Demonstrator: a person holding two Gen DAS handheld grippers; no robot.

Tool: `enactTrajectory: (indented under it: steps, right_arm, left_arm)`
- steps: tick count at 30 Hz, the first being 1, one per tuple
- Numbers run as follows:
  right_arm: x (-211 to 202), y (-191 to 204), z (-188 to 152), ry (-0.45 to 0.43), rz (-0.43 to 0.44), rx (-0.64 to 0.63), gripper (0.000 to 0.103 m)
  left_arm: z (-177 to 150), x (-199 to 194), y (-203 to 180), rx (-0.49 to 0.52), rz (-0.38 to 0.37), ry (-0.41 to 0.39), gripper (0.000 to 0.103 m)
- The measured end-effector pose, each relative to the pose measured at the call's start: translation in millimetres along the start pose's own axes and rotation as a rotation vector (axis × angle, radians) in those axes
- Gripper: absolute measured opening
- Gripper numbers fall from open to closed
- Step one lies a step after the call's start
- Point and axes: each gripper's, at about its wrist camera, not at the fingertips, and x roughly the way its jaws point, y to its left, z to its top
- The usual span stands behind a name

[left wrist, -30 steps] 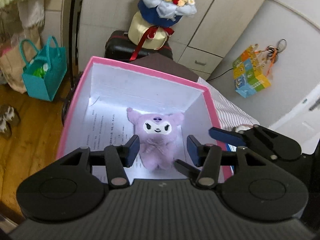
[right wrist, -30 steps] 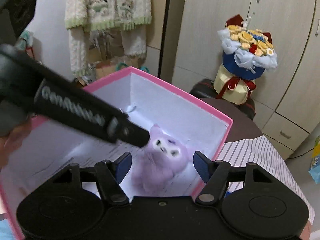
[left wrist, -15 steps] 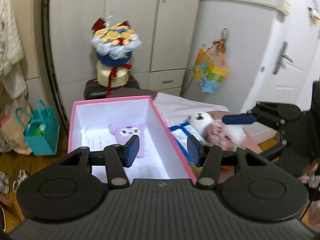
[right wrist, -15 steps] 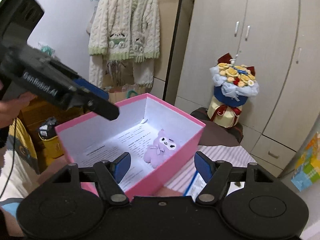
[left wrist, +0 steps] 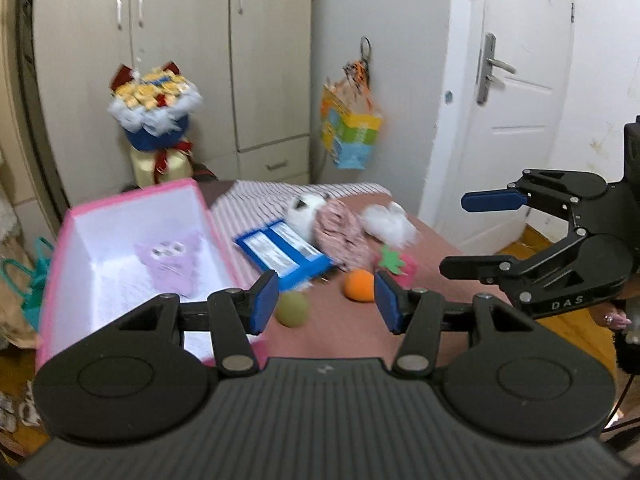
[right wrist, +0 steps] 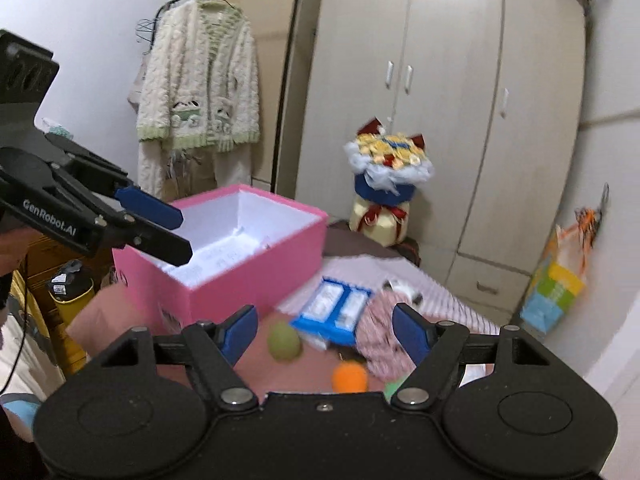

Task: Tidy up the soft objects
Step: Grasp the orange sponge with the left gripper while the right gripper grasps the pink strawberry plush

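**One Toy Boxed, Several Left on the Table**

One purple plush (left wrist: 170, 264) lies on the floor of the pink box (left wrist: 132, 202), which stands open-topped at the table's left end so items can be dropped in from above. Remaining soft items sit in a loose cluster to the right of the box: a green ball (left wrist: 293, 309), an orange ball (left wrist: 359, 285), a white plush (left wrist: 308, 210) partly under pink cloth (left wrist: 340, 236), and a blue packet (left wrist: 284, 252) just beside the box wall.

The left gripper (left wrist: 322, 302) is clear of the box and faces the cluster; its jaws stand apart with nothing between them. The right gripper (right wrist: 326, 334) hovers above the same items. Its jaws have just been opening and stand wide and empty, likely in preparation for a bulky, compressible object.

Judgement: the next pick is probably a ball or the plush. Both views are blurred, so contact between neighbouring items cannot be confirmed.
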Motion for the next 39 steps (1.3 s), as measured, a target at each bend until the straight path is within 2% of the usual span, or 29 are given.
enactTrajectory:
  steps: [5,8,11,15,18,22,24,26,28,39]
  right_arm:
    - [-1,-22,-29,0.044,-0.002,0.041,0.078]
    - [9,-40,-46,0.082,0.021,0.096,0.078]
    - [25,-56,-60,0.122,0.008,0.148,0.076]
    - [40,-70,-77,0.135,0.004,0.179,0.066]
    - [50,-76,-90,0.095,-0.012,0.200,0.057]
    - [69,-83,-103,0.068,0.007,0.257,0.056]
    - [82,-84,-106,0.089,0.001,0.245,0.056]
    - [91,-84,-108,0.097,-0.002,0.226,0.056]
    - [97,-84,-109,0.103,0.000,0.208,0.056]
    - [112,-86,-121,0.151,-0.004,0.149,0.062]
  left_arm:
    - [-15,27,-21,-0.005,-0.054,0.031,0.051]
    - [-21,50,-27,-0.025,-0.079,0.055,0.051]
    - [-25,71,-32,-0.045,-0.090,0.062,0.051]
    - [-32,93,-37,-0.044,-0.097,0.049,0.051]
    - [-37,112,-38,-0.049,-0.103,0.044,0.051]
    - [-44,141,-42,-0.041,-0.072,0.007,0.050]
    - [-43,154,-44,-0.031,-0.048,-0.015,0.050]
    - [-42,167,-46,-0.013,0.006,-0.009,0.050]
    - [-40,176,-47,-0.002,0.029,-0.006,0.050]
    - [-44,198,-46,-0.057,0.038,0.075,0.050]
